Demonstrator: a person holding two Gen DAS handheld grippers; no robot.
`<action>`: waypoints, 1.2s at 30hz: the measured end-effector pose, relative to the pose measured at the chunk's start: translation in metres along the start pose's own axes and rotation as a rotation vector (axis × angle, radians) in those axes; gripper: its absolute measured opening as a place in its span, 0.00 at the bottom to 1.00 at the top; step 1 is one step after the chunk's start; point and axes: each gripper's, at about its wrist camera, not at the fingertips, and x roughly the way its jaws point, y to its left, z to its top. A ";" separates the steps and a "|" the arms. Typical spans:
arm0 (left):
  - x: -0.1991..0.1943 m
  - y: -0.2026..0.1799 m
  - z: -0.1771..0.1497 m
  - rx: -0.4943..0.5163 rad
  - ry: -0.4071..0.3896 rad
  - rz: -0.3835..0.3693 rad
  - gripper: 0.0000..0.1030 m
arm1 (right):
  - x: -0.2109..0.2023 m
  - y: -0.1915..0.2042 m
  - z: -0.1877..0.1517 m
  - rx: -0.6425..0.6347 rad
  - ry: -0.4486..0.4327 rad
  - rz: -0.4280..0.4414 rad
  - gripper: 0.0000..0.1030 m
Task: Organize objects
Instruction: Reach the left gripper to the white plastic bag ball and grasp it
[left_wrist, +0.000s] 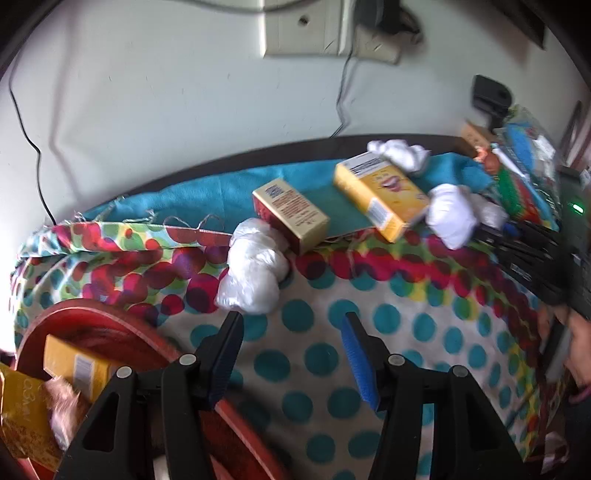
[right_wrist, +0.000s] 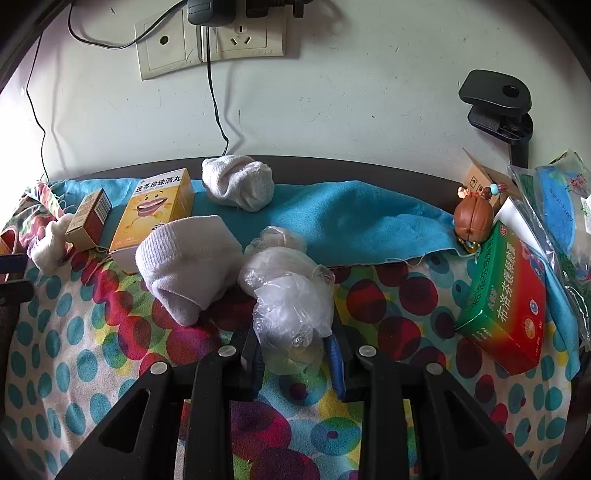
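Plastic bag (right_wrist: 291, 295) clamped in right tongs (right_wrist: 295, 354); spotted cloth (right_wrist: 92, 350) bare left.

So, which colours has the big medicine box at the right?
Green fading to red, seen best in the right wrist view.

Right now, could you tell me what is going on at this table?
A person is tidying clutter with a gripper in each hand. The right gripper is closed on a crumpled clear plastic bag lying on the dotted cloth. The left gripper is open and empty beside a red basket that already holds a yellow box. Boxes, socks and another bag remain on the cloth.
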 end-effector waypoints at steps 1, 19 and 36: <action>0.006 0.001 0.003 -0.004 0.014 0.008 0.55 | 0.000 0.000 0.000 0.000 0.000 0.001 0.27; 0.032 0.024 0.023 -0.121 0.026 -0.028 0.55 | 0.001 0.004 0.000 0.001 0.000 0.003 0.27; 0.041 0.044 0.032 -0.276 0.024 -0.093 0.17 | 0.002 0.001 -0.001 -0.002 0.000 0.003 0.28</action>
